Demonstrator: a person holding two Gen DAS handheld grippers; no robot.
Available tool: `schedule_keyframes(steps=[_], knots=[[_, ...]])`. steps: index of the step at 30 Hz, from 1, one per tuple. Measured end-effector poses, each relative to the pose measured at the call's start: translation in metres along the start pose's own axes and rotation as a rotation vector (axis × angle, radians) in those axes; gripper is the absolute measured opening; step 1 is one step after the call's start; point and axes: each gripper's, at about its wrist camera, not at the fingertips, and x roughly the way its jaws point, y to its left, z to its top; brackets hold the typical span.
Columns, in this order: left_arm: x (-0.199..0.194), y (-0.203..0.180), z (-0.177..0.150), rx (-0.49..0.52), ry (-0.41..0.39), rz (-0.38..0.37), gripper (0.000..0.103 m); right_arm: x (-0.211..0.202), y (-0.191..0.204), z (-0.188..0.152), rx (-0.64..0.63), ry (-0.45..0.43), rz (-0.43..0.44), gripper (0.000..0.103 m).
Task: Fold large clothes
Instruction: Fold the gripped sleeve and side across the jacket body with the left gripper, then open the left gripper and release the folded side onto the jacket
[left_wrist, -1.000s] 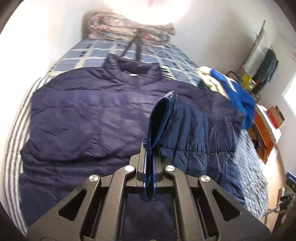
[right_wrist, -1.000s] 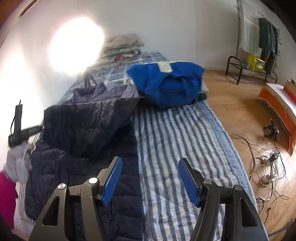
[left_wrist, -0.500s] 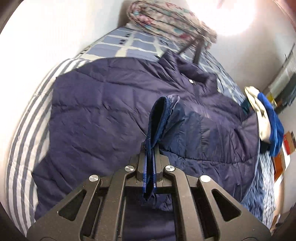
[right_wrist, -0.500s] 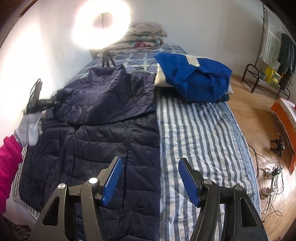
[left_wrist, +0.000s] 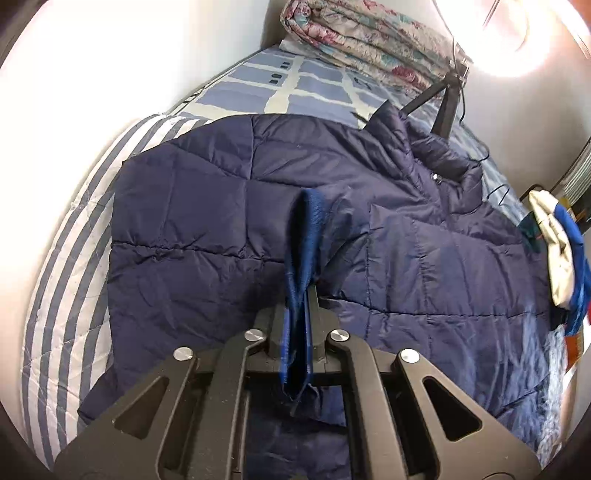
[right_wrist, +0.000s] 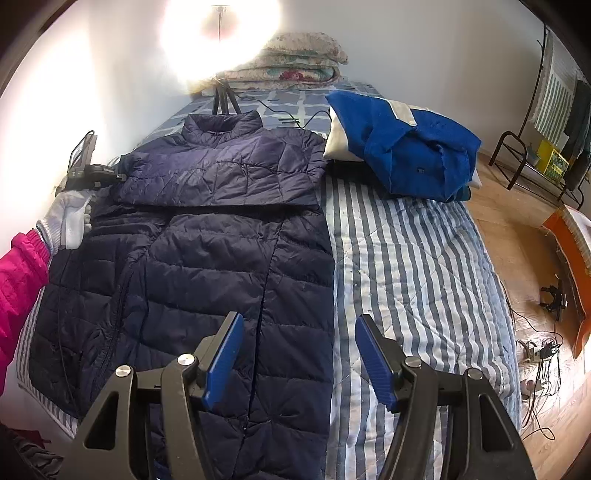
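Observation:
A large navy puffer jacket (right_wrist: 207, 258) lies flat on the striped bed, collar toward the far end. Its sleeve (right_wrist: 221, 173) is folded across the chest. My left gripper (left_wrist: 299, 295) is shut on the ribbed sleeve cuff (left_wrist: 304, 236) and holds it low over the jacket body (left_wrist: 184, 221). In the right wrist view the left gripper (right_wrist: 92, 171) sits at the jacket's left edge. My right gripper (right_wrist: 299, 354) is open and empty above the jacket's lower right edge.
A folded blue garment (right_wrist: 402, 147) on a white pillow lies at the bed's far right. Folded quilts (right_wrist: 291, 62) and a ring-light tripod (right_wrist: 221, 99) stand at the head. Striped bedspread (right_wrist: 399, 266) lies right of the jacket. Cables (right_wrist: 535, 350) lie on the floor.
My left gripper has carried the cuff leftward across the jacket, laying the sleeve flat over the chest. My right gripper stayed open, and its view swung toward the bed's head.

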Motion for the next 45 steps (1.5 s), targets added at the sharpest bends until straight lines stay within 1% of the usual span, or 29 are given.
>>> schedule_keyframes(steps=[1,2,3,4,8,10,12,14,15,16,18,19,20,22,23,24,29,31,32,33,34,36,37,40,43,45], knots=[[0.002,0.0,0.0,-0.001,0.006,0.024,0.014,0.0,0.001,0.0,-0.003,0.0,0.0,0.064],[0.002,0.001,0.0,-0.002,0.009,0.059,0.019,0.0,0.002,0.0,-0.006,-0.001,-0.001,0.064],[0.002,0.003,0.0,-0.004,0.01,0.083,0.029,-0.001,0.002,0.0,-0.009,-0.003,-0.002,0.064],[-0.001,0.005,0.0,-0.011,0.006,0.093,0.032,-0.002,0.002,-0.001,-0.013,-0.005,-0.003,0.064],[-0.026,0.015,-0.001,-0.018,-0.023,0.115,0.032,-0.006,0.002,-0.001,-0.019,-0.02,-0.002,0.064],[-0.049,0.019,-0.004,-0.012,-0.043,0.103,0.032,-0.009,-0.001,-0.002,-0.017,-0.032,0.004,0.065],[-0.078,0.022,-0.01,0.02,-0.054,0.102,0.032,-0.013,-0.003,-0.003,-0.014,-0.042,0.026,0.066],[-0.108,0.024,-0.019,0.047,-0.06,0.083,0.034,-0.016,-0.006,-0.004,-0.009,-0.05,0.036,0.066],[-0.123,0.027,-0.024,0.056,-0.06,0.076,0.04,-0.017,-0.006,-0.004,-0.007,-0.053,0.038,0.067],[-0.135,0.028,-0.028,0.06,-0.061,0.071,0.049,-0.018,-0.007,-0.005,-0.009,-0.058,0.043,0.069],[-0.173,0.034,-0.047,0.076,-0.066,0.047,0.059,-0.023,-0.007,-0.008,-0.013,-0.069,0.08,0.072],[-0.189,0.035,-0.055,0.085,-0.066,0.045,0.061,-0.024,-0.008,-0.009,-0.011,-0.075,0.097,0.074],[-0.205,0.037,-0.065,0.092,-0.066,0.04,0.061,-0.027,-0.009,-0.01,-0.008,-0.088,0.112,0.077],[-0.234,0.042,-0.086,0.095,-0.06,0.031,0.062,-0.033,-0.012,-0.014,-0.007,-0.121,0.123,0.081],[-0.248,0.044,-0.097,0.091,-0.055,0.03,0.064,-0.035,-0.013,-0.016,-0.009,-0.136,0.113,0.084],[-0.26,0.046,-0.108,0.091,-0.049,0.027,0.069,-0.036,-0.014,-0.02,-0.015,-0.15,0.103,0.085],[-0.311,0.058,-0.162,0.107,-0.025,0.011,0.07,-0.037,-0.026,-0.035,-0.02,-0.136,0.138,0.086],[-0.318,0.068,-0.182,0.08,0.013,-0.015,0.07,-0.037,-0.033,-0.04,-0.005,-0.129,0.168,0.086],[-0.317,0.076,-0.196,0.047,0.049,-0.048,0.07,-0.034,-0.037,-0.044,0.003,-0.116,0.182,0.086],[-0.315,0.08,-0.207,0.028,0.071,-0.075,0.07,-0.032,-0.04,-0.047,0.01,-0.103,0.176,0.086],[-0.313,0.085,-0.219,0.014,0.091,-0.089,0.07,-0.03,-0.043,-0.051,0.013,-0.093,0.168,0.086],[-0.303,0.092,-0.241,-0.014,0.13,-0.09,0.07,-0.025,-0.046,-0.059,0.017,-0.069,0.169,0.086],[-0.296,0.095,-0.252,-0.038,0.157,-0.106,0.07,-0.022,-0.047,-0.063,0.018,-0.052,0.173,0.086],[-0.276,0.11,-0.279,-0.138,0.227,-0.164,0.07,-0.005,-0.045,-0.079,0.013,0.032,0.212,0.086],[-0.263,0.129,-0.294,-0.224,0.248,-0.195,0.07,0.013,-0.046,-0.098,0.024,0.121,0.251,0.084],[-0.254,0.139,-0.303,-0.26,0.262,-0.193,0.07,0.023,-0.052,-0.107,0.057,0.165,0.269,0.084]])
